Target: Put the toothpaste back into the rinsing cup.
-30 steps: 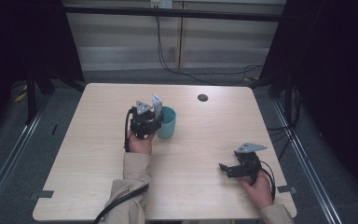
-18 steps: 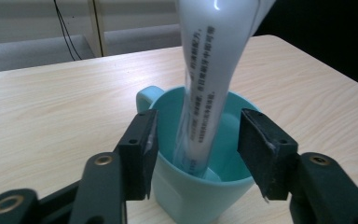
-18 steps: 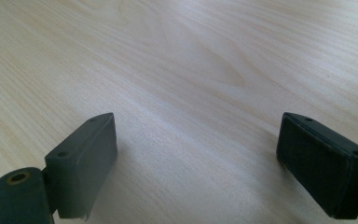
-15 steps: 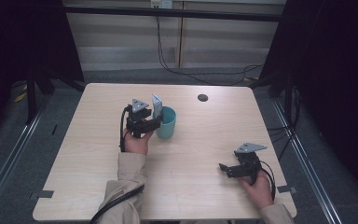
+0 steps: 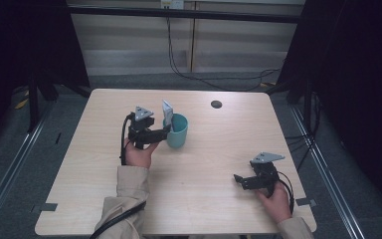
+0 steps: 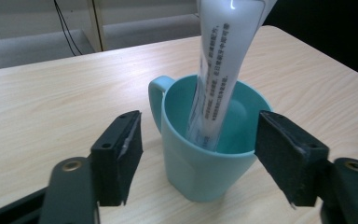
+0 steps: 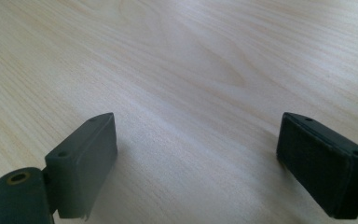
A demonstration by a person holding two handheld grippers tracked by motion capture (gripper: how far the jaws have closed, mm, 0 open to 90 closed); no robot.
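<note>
Jaws of my left gripper (image 6: 198, 158) have just been opening and stand spread, pinching nothing, on either side of the teal mug (image 6: 205, 158). Its white packet (image 6: 219, 79) stands upright inside, leaning far. My right gripper (image 5: 251, 180), near-right, is spread too.

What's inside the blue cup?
A white packet with printed writing stands tilted inside the teal mug, its top sticking out above the rim. The mug wall covers the packet's bottom end, so anything else down there can't be seen.
</note>
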